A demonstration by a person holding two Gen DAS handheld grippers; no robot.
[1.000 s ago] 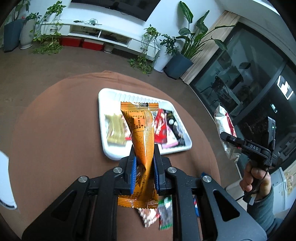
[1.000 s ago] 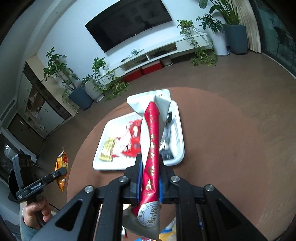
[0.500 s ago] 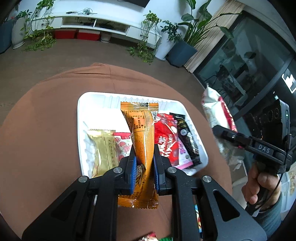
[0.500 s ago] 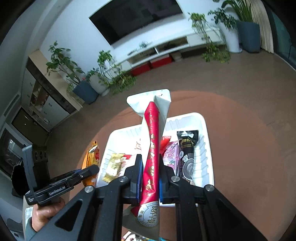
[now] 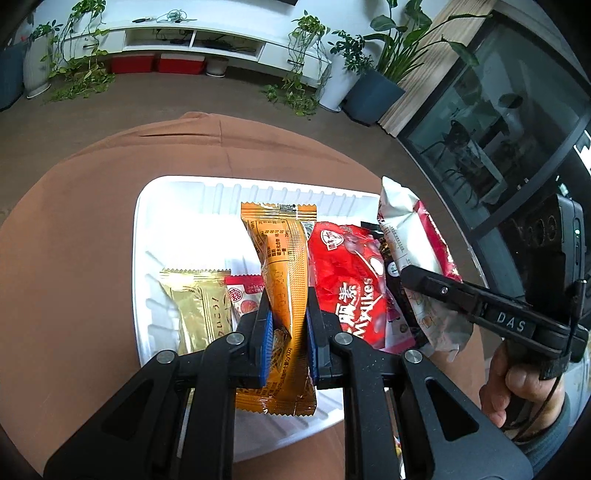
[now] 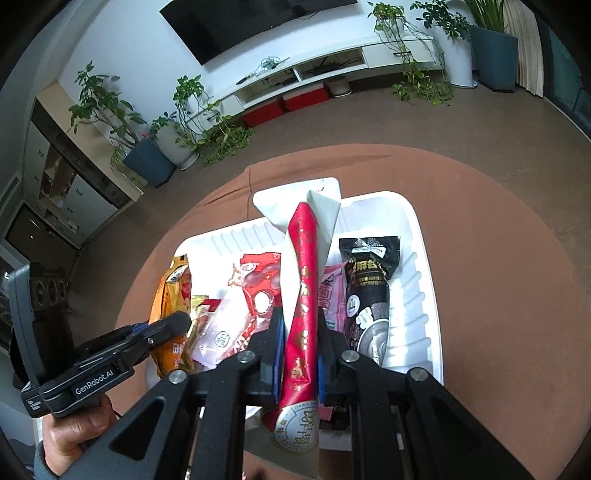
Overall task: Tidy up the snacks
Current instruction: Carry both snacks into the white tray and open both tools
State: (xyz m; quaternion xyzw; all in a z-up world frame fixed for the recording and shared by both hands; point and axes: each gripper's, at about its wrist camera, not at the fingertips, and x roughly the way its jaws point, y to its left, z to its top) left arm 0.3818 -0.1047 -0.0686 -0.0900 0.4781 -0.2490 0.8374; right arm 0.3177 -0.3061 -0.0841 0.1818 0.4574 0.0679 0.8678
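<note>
Surface: I am looking down on a round table under a brown cloth, with brown flooring around it.
Room: I am seeing a white media shelf, potted plants, a wall screen and dark glass doors.
Tray: the white tray is sitting mid-table, holding gold, red and black packets.
Left gripper: I am pinching the orange snack packet above the tray.
Right gripper: I am pinching the red-and-white snack packet above the tray.
</note>
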